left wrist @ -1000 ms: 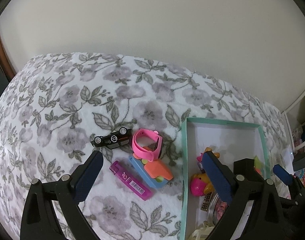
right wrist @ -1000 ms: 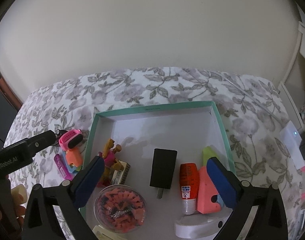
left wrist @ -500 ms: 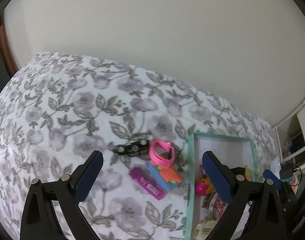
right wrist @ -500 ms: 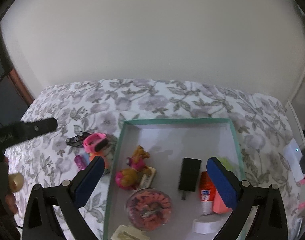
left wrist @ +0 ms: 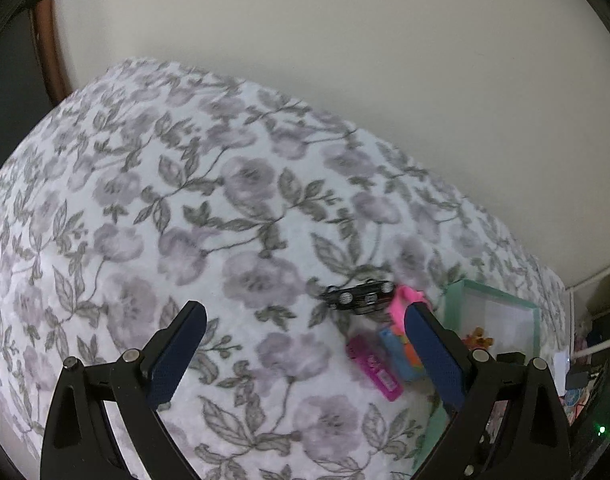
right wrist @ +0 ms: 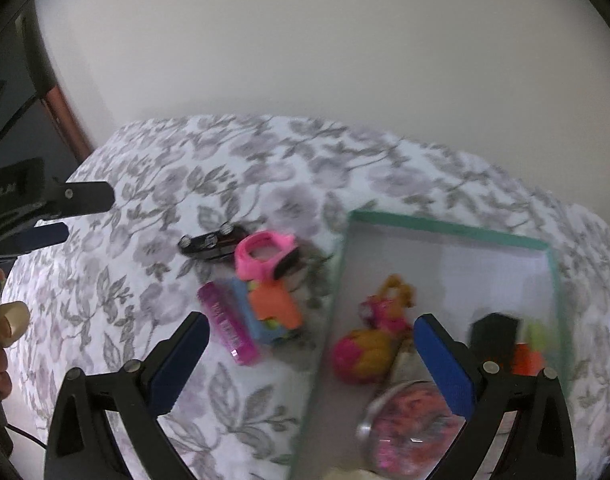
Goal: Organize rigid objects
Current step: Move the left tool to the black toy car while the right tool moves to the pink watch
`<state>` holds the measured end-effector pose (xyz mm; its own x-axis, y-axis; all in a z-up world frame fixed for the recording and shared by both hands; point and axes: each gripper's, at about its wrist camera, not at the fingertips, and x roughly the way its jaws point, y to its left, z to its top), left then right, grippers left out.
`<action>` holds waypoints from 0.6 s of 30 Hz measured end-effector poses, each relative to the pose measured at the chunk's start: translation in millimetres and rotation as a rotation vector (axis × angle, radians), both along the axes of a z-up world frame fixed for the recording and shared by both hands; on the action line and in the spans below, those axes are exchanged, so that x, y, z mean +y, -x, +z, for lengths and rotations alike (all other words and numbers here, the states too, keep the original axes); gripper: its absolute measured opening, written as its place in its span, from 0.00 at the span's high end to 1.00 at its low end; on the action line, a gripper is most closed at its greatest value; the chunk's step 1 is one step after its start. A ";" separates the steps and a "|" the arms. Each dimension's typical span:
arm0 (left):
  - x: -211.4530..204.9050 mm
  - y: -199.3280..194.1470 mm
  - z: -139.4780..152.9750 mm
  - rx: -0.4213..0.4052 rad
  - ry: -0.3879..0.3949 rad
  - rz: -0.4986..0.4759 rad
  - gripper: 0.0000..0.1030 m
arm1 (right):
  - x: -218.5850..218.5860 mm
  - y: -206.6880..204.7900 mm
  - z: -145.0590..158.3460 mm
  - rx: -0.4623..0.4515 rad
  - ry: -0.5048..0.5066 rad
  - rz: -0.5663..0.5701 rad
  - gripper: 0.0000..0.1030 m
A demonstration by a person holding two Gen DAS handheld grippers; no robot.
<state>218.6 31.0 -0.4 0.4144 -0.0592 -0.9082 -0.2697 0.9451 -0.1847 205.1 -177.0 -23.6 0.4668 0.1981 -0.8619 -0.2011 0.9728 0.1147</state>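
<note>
Both tools are unloaded: the right gripper (right wrist: 311, 360) hangs with its blue-padded fingers (right wrist: 445, 368) spread wide above the seam between bedspread and box, and the left gripper (left wrist: 303, 350) is likewise agape, holding nothing, over bare cloth. From the right gripper, four items lie in a tight cluster at 11 to 12 o'clock, outside the box: a glossy magenta tube (right wrist: 228, 329), flat and oblong; a blue-and-orange plastic toy (right wrist: 271, 314), blocky, touching the tube; a pink watch (right wrist: 265, 255), a smooth looped band with a dark face; and a black toy car (right wrist: 211, 242), hard-shelled, seemingly on its side with wheels showing. At 1 o'clock the teal-rimmed box (right wrist: 445, 225), shallow, rectangular and pale inside, already holds a yellow-and-pink toy figure (right wrist: 375, 338), a matte black block (right wrist: 493, 338), a round clear container (right wrist: 409, 426) of pink pieces and an orange item, blurred. The floral bedspread (left wrist: 185, 220) is soft and quilted. Judged progress: well past half; the cluster of four remains to be boxed.
</note>
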 end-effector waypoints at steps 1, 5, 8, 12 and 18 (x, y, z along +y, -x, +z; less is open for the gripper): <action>2.6 -0.9 -5.1 0.012 0.009 0.005 0.04 | 4.1 -0.2 -2.8 0.005 -0.006 0.005 0.00; 8.9 -4.4 -26.0 0.065 0.047 0.019 0.04 | 16.5 -1.2 -9.5 0.006 -0.020 0.024 0.00; 8.3 -7.6 -37.2 0.092 0.059 0.022 0.04 | 18.4 -5.9 -13.6 0.019 -0.020 0.021 0.00; 1.9 -14.4 -46.1 0.093 0.085 0.004 0.04 | 14.8 -16.4 -14.5 0.030 -0.046 0.000 0.01; -6.7 -29.7 -62.4 0.066 0.139 -0.067 0.04 | 21.3 -35.8 -16.3 0.052 -0.061 0.014 0.12</action>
